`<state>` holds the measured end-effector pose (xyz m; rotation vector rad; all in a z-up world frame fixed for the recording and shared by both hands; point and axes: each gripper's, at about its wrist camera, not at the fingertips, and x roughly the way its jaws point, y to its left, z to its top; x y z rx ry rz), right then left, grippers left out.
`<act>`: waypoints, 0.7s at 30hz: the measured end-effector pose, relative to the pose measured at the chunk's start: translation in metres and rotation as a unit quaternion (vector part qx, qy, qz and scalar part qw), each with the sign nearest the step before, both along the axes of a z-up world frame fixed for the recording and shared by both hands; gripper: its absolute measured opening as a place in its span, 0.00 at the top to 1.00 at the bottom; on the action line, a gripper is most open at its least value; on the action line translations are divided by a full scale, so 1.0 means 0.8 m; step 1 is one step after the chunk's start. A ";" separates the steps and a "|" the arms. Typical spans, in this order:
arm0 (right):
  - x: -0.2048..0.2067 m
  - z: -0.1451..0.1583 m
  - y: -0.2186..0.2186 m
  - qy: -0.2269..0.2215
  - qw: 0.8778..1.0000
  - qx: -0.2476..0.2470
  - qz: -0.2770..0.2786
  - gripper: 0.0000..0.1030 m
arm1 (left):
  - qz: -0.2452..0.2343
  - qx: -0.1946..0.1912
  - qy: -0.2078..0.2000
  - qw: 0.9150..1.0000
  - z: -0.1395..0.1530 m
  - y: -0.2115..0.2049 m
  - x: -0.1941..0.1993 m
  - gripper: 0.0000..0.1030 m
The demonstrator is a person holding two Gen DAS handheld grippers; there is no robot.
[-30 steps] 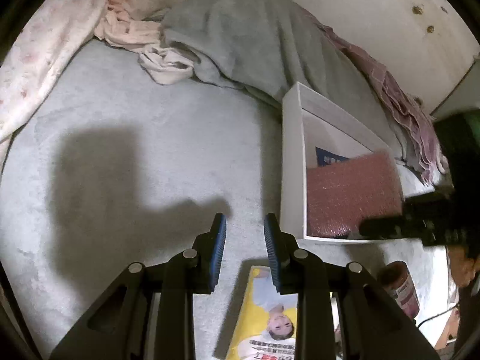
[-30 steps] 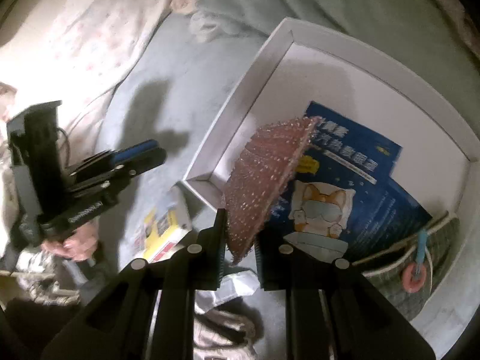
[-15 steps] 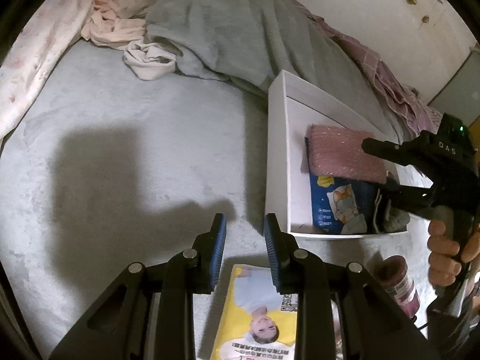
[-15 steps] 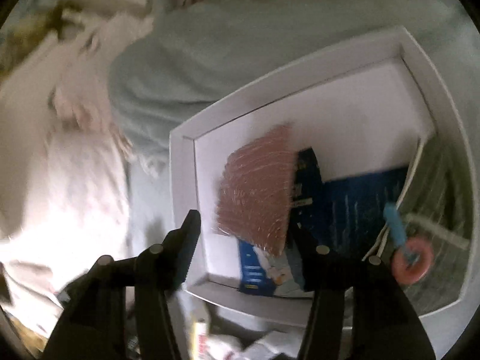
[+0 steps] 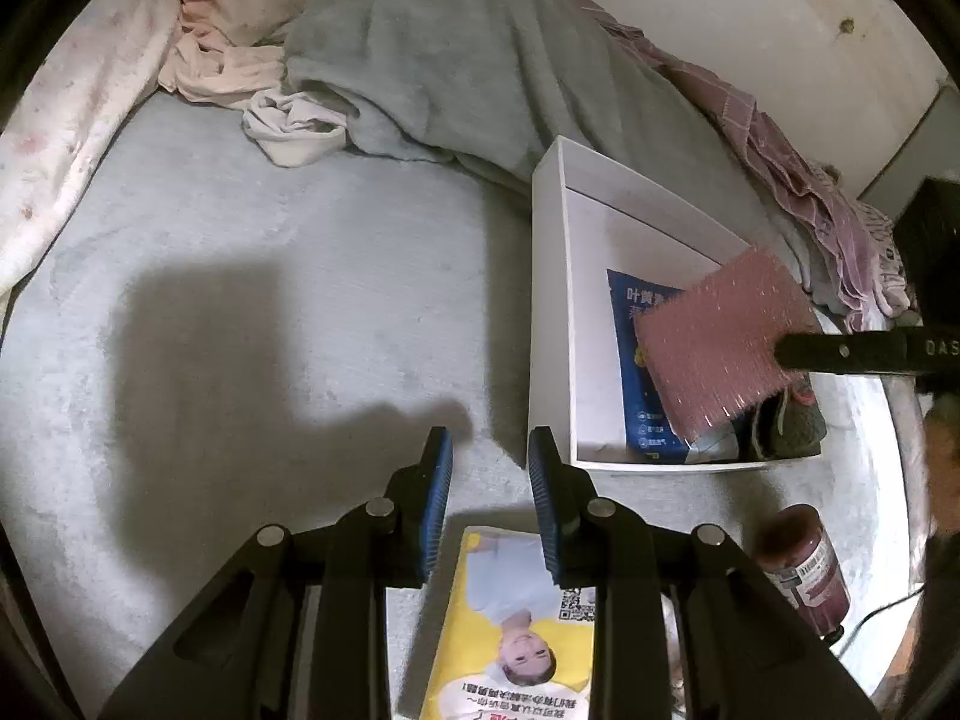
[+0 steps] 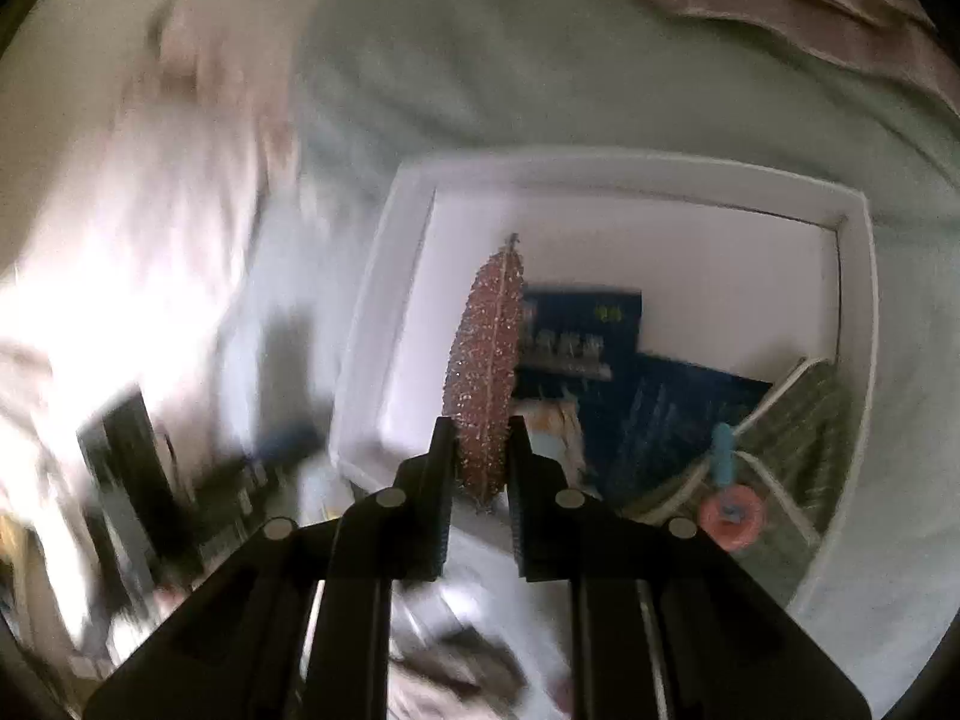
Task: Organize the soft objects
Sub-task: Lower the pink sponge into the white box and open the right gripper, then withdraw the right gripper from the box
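A pink sparkly pad (image 5: 714,348) hangs tilted over the white box (image 5: 549,300) on the bed. My right gripper (image 6: 482,429) has its jaws closing on the pad (image 6: 486,348), which stands edge-on between the pads and is pressed by them. In the left wrist view one black right finger (image 5: 840,351) reaches in from the right onto the pad. My left gripper (image 5: 489,444) is open with nothing between its fingers, over a yellow packet (image 5: 522,618) on the grey bedcover.
Inside the box (image 6: 384,300) lie a blue packet (image 6: 576,330) and a green pouch with a pink ring (image 6: 732,510). A dark red jar (image 5: 807,564) stands before the box. A grey blanket (image 5: 468,60) and pink clothes are heaped behind.
Half a second ago the right jaws stood wide and the pink pad lay flat in the box. Now they grip it again and hold it raised, edge-on. The left gripper stayed put.
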<state>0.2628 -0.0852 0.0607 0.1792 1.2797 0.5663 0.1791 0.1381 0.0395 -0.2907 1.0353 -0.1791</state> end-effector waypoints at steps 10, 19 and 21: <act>0.078 0.001 0.031 -0.049 0.985 -0.157 -0.056 0.49 | -0.011 0.010 -0.005 1.000 0.002 -0.010 -0.001 0.75; 0.020 -0.007 -0.046 0.003 0.964 -0.016 -0.266 0.43 | -0.003 0.013 0.002 1.000 0.002 -0.013 0.001 0.75; 0.006 -0.037 -0.050 0.056 0.956 0.068 -0.278 0.56 | -0.002 0.010 0.002 1.000 0.003 -0.012 0.001 0.75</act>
